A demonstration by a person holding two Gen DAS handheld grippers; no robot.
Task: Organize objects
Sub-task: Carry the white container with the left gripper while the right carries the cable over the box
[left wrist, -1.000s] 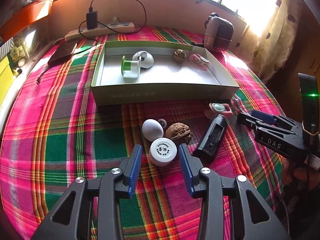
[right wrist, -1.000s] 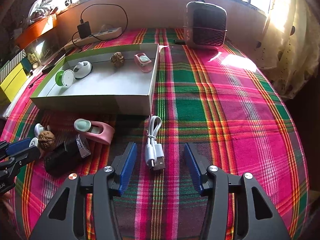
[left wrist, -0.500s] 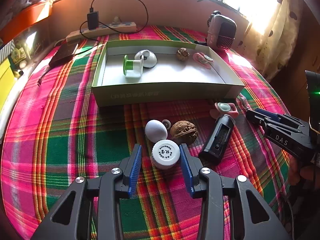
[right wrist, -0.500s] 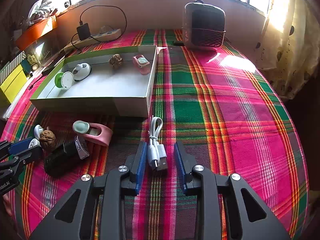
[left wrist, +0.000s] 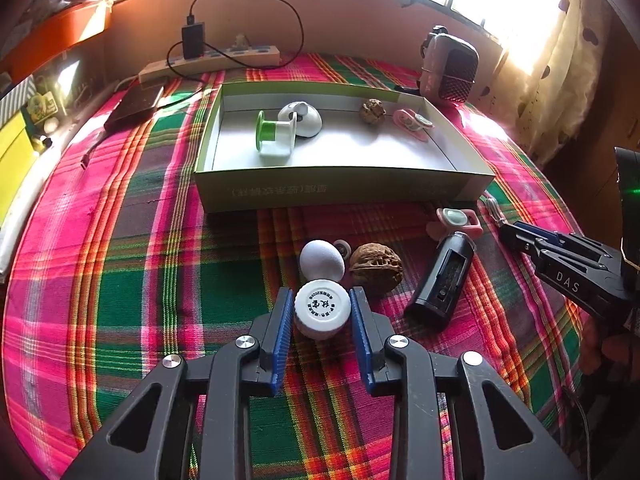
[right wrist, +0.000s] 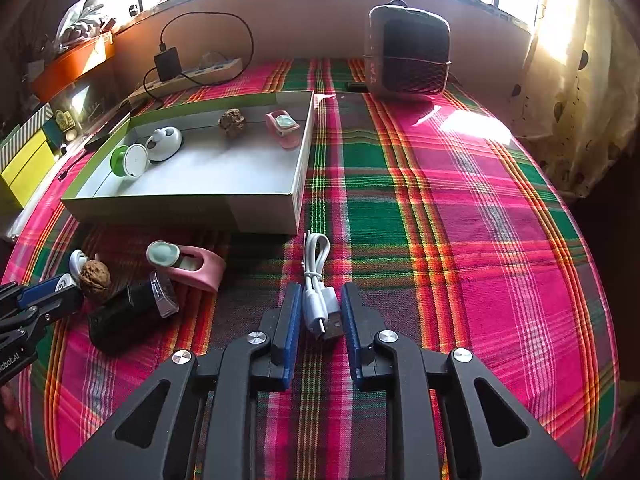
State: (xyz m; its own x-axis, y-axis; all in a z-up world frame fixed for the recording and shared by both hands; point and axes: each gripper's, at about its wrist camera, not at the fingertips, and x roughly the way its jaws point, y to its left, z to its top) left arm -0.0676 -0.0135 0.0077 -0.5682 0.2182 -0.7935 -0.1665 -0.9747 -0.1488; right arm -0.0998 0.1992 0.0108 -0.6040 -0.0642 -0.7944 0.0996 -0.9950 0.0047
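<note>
We see a plaid cloth [right wrist: 460, 208] in pink, green and red covering the whole work surface, lit by sun from the windows behind. On it rests a shallow green-sided box [left wrist: 344, 190], open on top; inside we count a green-and-white spool [left wrist: 276, 136], a white rounded gadget [left wrist: 304, 118], a dark walnut [left wrist: 372, 111] and a pink clip [left wrist: 412, 122]. A grilled heater [right wrist: 408, 54] stands beyond the box's right end, and a power strip [left wrist: 212, 60] lies along the far wall.

In front of the box lie the loose items: a black cylindrical device [left wrist: 440, 284], a second pink clip [left wrist: 456, 220], a brown walnut [left wrist: 376, 266] and a white egg-shaped piece [left wrist: 322, 259], the last two side by side.

The left gripper [left wrist: 322, 310] has just been closing, and its blue pads now press both sides of a white bottle cap [left wrist: 321, 308] standing on the cloth just before the egg shape.

The right gripper [right wrist: 320, 312] has likewise been closing; its jaws stand narrow around the plug end of a coiled white USB cable [right wrist: 318, 284], which lies near the box's front right corner. We cannot tell whether the pads actually touch it.
</note>
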